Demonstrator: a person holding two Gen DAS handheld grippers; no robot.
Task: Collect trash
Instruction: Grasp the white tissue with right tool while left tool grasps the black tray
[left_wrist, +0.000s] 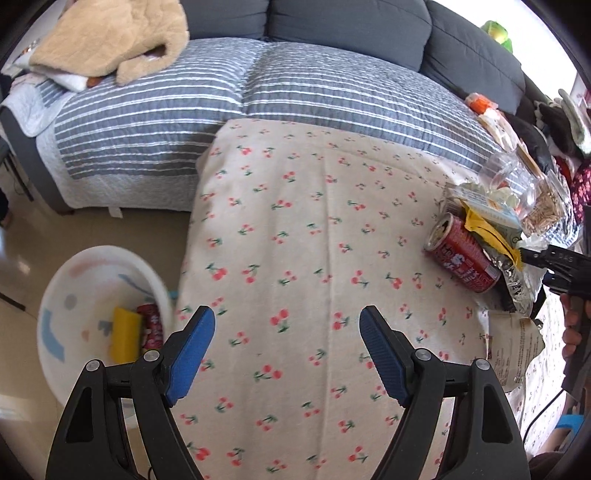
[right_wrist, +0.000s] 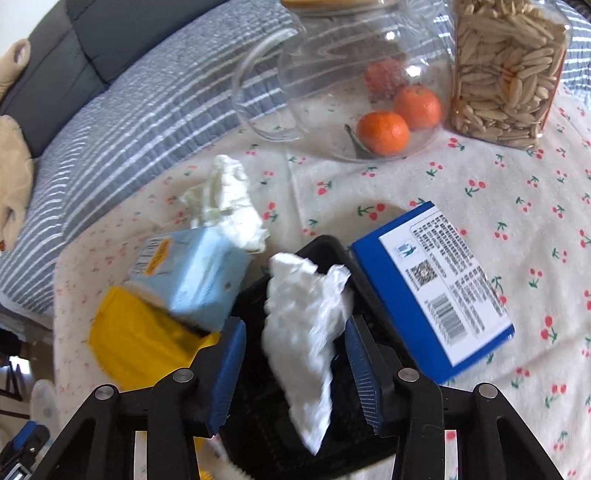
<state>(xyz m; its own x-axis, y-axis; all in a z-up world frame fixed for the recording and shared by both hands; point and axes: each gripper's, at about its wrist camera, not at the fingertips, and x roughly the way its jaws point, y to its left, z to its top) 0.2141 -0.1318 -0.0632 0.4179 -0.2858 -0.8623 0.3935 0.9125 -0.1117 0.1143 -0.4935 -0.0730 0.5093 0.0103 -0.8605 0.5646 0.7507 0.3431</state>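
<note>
One crumpled tissue (right_wrist: 306, 332) lies between parted fingers (right_wrist: 229, 369) (right gripper (right_wrist: 295, 373)).

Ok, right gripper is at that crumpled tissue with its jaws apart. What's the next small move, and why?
Probably close the right gripper on the crumpled white tissue. The tissue sits between the blue pads, which stand apart on either side of it, so nothing is gripped yet. The white bin by the left gripper already holds trash, so it likely goes there afterwards.
</note>
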